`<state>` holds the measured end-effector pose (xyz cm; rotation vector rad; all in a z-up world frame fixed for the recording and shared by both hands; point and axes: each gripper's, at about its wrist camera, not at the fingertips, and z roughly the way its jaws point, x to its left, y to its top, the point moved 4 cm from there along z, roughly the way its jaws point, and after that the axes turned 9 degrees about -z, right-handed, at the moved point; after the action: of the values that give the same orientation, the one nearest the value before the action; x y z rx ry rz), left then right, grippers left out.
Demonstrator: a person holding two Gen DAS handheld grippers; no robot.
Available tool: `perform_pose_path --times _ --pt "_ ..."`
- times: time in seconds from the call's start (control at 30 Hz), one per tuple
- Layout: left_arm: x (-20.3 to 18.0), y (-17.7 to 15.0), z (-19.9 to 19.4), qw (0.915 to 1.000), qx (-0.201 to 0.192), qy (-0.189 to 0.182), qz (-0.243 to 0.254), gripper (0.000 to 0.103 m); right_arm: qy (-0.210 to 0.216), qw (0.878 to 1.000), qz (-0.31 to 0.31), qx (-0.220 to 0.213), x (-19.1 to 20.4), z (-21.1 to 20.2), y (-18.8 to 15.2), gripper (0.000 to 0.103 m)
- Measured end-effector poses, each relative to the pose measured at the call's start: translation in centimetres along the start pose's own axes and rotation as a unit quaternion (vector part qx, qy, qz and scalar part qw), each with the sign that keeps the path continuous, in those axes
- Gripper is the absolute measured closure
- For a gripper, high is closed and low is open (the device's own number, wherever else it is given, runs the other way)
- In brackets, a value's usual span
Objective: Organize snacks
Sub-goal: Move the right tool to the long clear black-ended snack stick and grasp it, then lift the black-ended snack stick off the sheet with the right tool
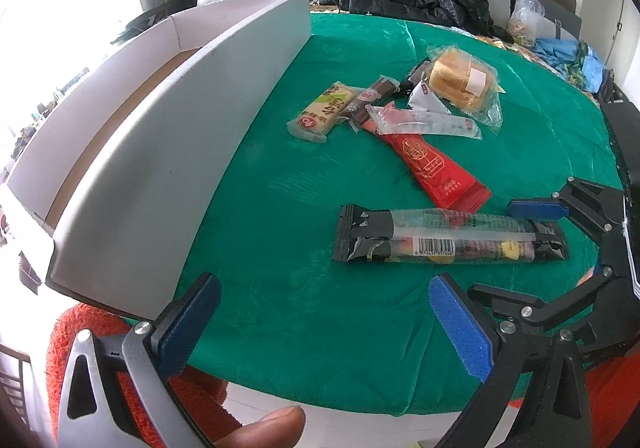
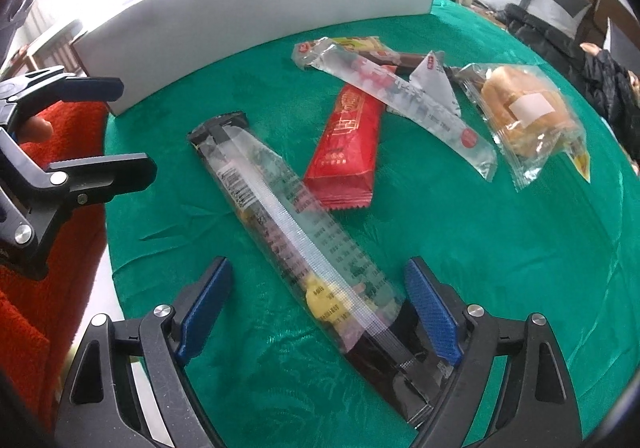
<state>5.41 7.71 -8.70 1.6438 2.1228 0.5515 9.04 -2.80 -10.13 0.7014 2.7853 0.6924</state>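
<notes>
Right gripper point(image 2: 316, 308) jaws wide open, straddling the near end of the long black-and-clear snack pack point(image 2: 296, 236) on the green counter point(image 2: 500, 268), holding nothing; looks lined up for a pinch. Left gripper point(image 1: 324, 324) also wide open and empty, hovering near the white box point(image 1: 160, 152) at left. Box interior looks empty, though partly hidden. Remaining snacks piled farther back: red packet point(image 2: 346, 148), bread bag point(image 2: 528, 112).

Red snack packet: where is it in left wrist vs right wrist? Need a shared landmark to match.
Left wrist: red snack packet right of centre, lying diagonally, just beyond the long black-ended packet.
Right wrist: red snack packet at centre, to the right of the long black-ended packet, which lies between the open right tongs.
Shared landmark: white box on the green cloth.
</notes>
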Motion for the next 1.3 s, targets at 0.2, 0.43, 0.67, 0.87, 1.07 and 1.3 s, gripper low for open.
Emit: perform_pose_path --times 0.2,0.43,0.67,0.87,1.07,1.3 --pt "-0.1 0.0 0.1 1.0 -0.001 0.001 0.0 0.0 -0.002 1.0 0.004 0.002 -0.1 -0.4 -0.5 0.016" --pt "0.0 0.0 0.1 1.0 -0.001 0.004 0.001 0.0 -0.001 1.0 0.003 0.008 -0.4 -0.6 -0.6 0.03" --pt "0.2 0.2 -0.2 0.9999 -0.009 0.005 -0.002 0.0 0.006 1.0 0.015 0.006 -1.4 -1.2 -0.5 0.072" --pt "0.7 0.3 -0.2 0.9999 -0.01 0.004 -0.007 0.0 0.011 0.999 0.036 0.014 -1.3 -2.4 -2.0 0.079" --pt "0.0 -0.2 0.8 1.0 0.003 -0.002 -0.001 0.0 -0.02 0.996 0.08 0.032 -1.6 -5.3 -6.8 0.079" --pt "-3.7 -0.5 2.2 0.9988 0.017 -0.01 0.045 0.0 -0.154 0.948 0.28 0.011 -11.0 -7.9 -12.2 0.079"
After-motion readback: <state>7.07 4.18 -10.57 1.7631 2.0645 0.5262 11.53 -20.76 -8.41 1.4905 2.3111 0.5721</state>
